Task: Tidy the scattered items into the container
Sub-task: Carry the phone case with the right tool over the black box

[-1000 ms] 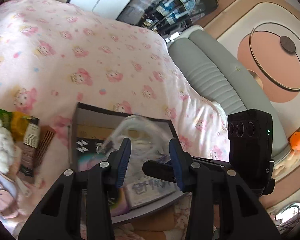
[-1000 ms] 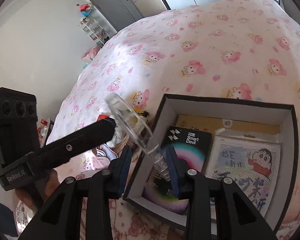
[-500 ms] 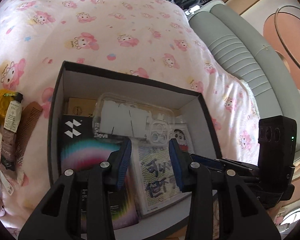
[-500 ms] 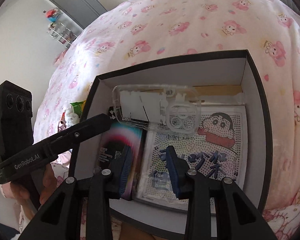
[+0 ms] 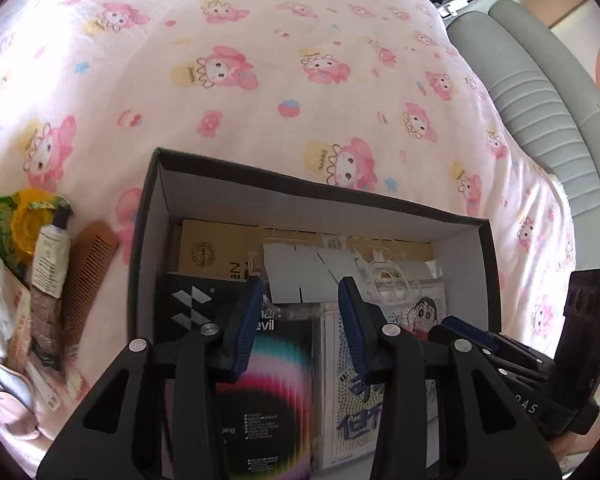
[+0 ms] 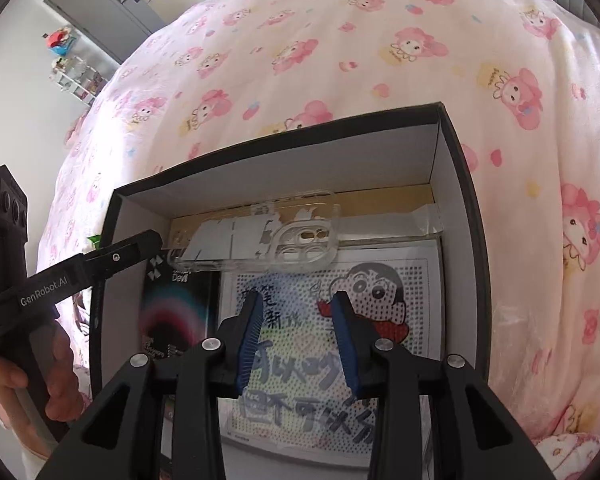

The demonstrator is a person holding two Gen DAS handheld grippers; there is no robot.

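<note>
The clear phone case (image 6: 256,240) lies inside the black box (image 6: 466,208) on the bed, propped across the black "Smart Devil" carton (image 5: 268,364) and the gold box (image 5: 216,248) at the far wall, its camera cutout toward the cartoon bead-board pack (image 6: 364,320). It looks light, thin and springy, slick on its flat face, so any regrip is best taken across its stiffer rim rather than the flexing back. Both tools hang over the box: the left gripper (image 5: 300,320) has its jaws about half open with nothing between them, and the right gripper (image 6: 298,332) likewise stands partly open and empty above the bead-board pack. Legible writing includes "Devil" on the carton, "GenRobot.AI" on the left tool's arm, and bold Chinese characters on the pack. Outside the box, left of it, 3 items wait: a wooden comb (image 5: 86,276), a cream tube (image 5: 50,264) and a green packet (image 5: 0,228).
</note>
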